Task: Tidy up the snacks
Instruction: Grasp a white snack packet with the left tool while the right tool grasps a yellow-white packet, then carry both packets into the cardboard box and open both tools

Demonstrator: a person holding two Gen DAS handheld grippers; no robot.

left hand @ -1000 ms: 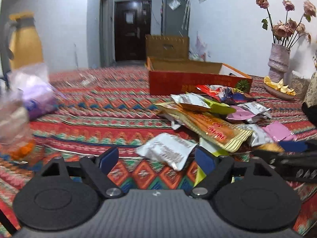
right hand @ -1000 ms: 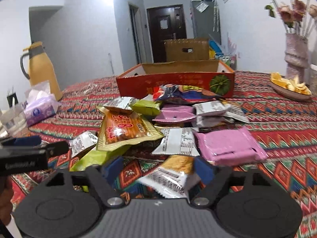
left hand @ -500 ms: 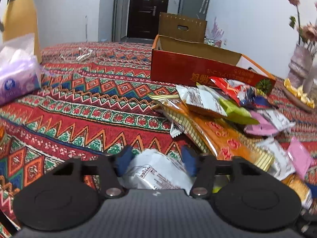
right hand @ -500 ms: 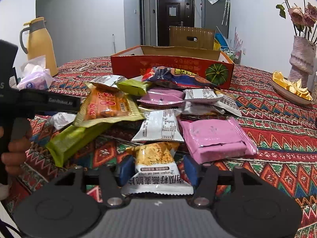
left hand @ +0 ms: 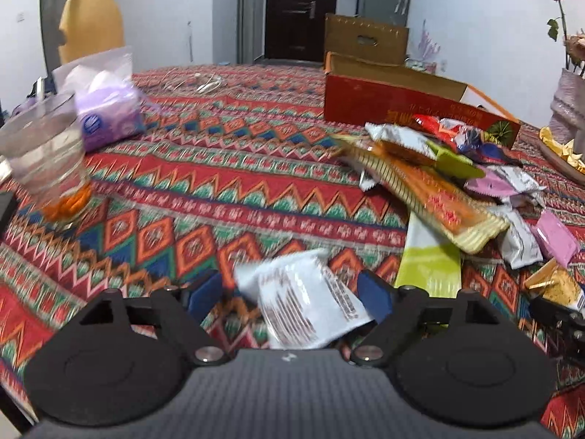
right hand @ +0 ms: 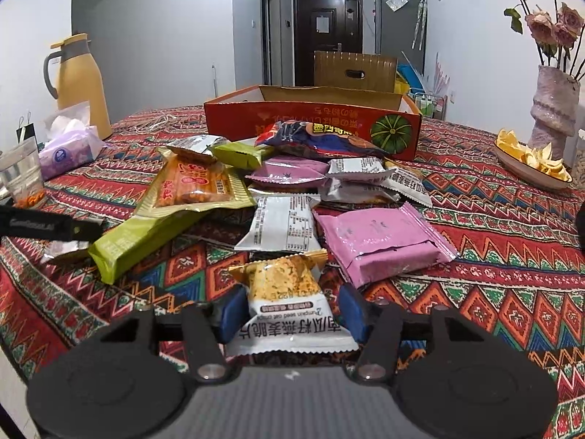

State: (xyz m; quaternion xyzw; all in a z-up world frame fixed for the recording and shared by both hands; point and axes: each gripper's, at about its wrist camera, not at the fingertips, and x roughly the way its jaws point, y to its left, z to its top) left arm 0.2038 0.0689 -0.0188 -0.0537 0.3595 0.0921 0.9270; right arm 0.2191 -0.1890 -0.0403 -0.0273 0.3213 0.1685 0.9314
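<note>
My left gripper (left hand: 290, 294) is black with two round bumps, shiny silver screws and blue pads (left hand: 371, 294) on its fingers. My right gripper (right hand: 290, 312) looks the same. Its blue pads (right hand: 351, 311) sit on black arms.

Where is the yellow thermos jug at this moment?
The yellow thermos jug stands at the far left of the right wrist view, just behind the purple tissue pack.
</note>
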